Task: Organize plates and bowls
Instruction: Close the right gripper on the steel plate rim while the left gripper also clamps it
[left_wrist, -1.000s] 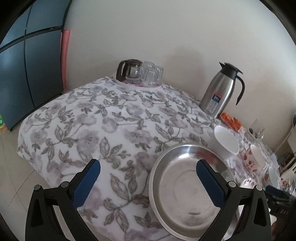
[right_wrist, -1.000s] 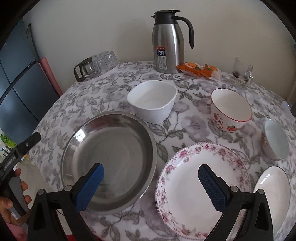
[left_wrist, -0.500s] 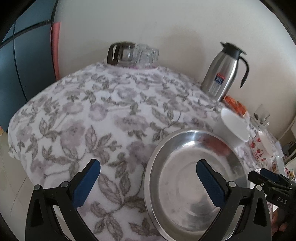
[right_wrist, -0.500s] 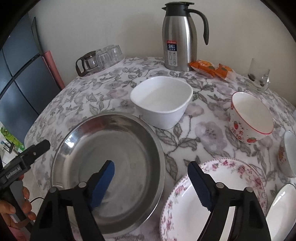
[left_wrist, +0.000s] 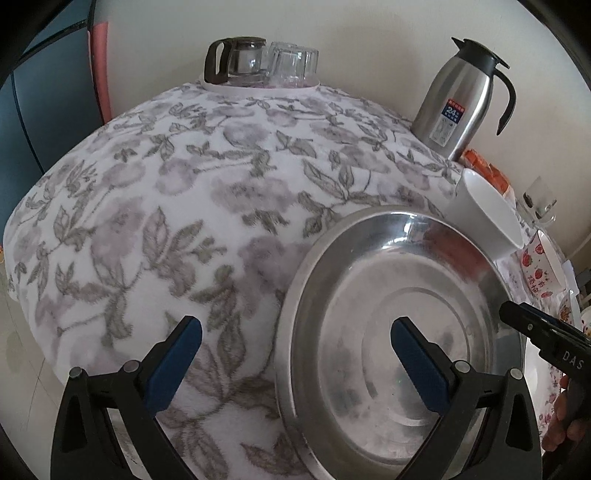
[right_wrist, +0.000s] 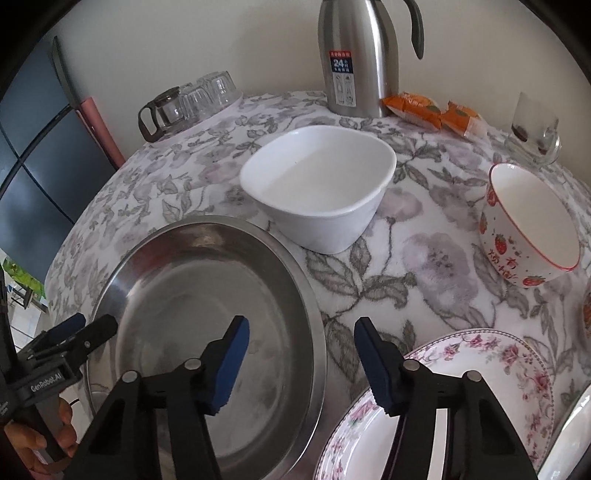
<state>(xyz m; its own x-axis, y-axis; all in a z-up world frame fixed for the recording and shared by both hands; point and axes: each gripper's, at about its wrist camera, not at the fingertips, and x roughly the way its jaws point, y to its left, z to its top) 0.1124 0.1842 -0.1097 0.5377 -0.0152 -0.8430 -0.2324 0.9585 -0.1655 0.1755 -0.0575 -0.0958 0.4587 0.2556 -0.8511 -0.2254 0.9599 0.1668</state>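
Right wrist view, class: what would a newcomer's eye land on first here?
The big steel pan fills the near left of the floral tablecloth, with the right tool open astride its right rim. Just behind sits a white square bowl, and a tall steel thermos stands against the wall.

Both wrist views look down closely across the bench, sharing the round stainless-steel basin at lower frame.

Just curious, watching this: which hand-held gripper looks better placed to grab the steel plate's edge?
Probably the right hand-held gripper: its open jaws straddle the steel plate rim. The left hand-held gripper gapes wider.
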